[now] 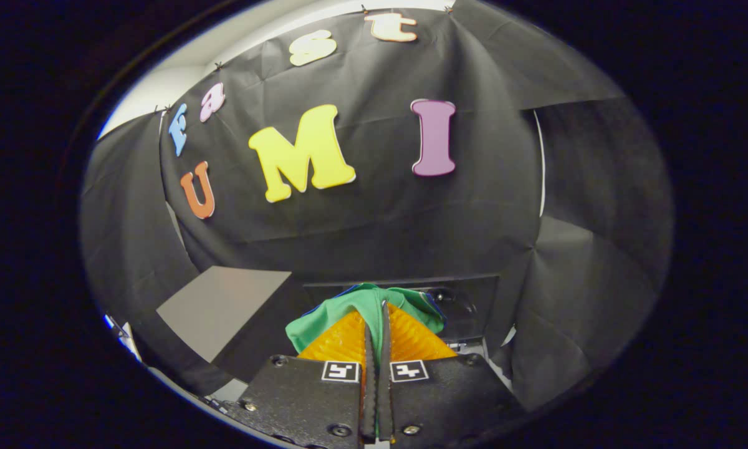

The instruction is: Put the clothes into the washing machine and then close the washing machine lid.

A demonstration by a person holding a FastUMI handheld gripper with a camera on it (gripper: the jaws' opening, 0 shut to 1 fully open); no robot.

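Two orange fingers (343, 340) of the claw (377, 312) are pressed nearly together, only a thin seam between them, with green cloth (364, 305) pinched in that seam. Claw is closed on the cloth; both finger pads bear on it.

Cloth position relative to the claw: it bunches over and around the fingertips, spilling to both sides. Bigger lobe hangs off the left finger, down along its outer face; smaller fold drapes over the right finger's tip. A thin strip of green runs down the gap between the fingers toward the claw body. A sliver of blue fabric edge (433, 302) shows at the cloth's top and right side; can't tell if it's a separate garment or part of the same one.

Claw body: two black plates (305, 399) at the base of the fingers, each carrying a square black-and-white marker (341, 371) near the seam.

Beyond the cloth: a dark boxy opening (467, 299) sits just behind and to the right of the fingertips, with a shiny curved surface inside it. Probably the washing machine, but too dark to confirm, and lid state is not readable. Cloth is held in front of that opening, not in it.

Left of the claw, a grey flat panel (221, 308) lies tilted against the black booth wall (380, 218). Can't tell what it belongs to.
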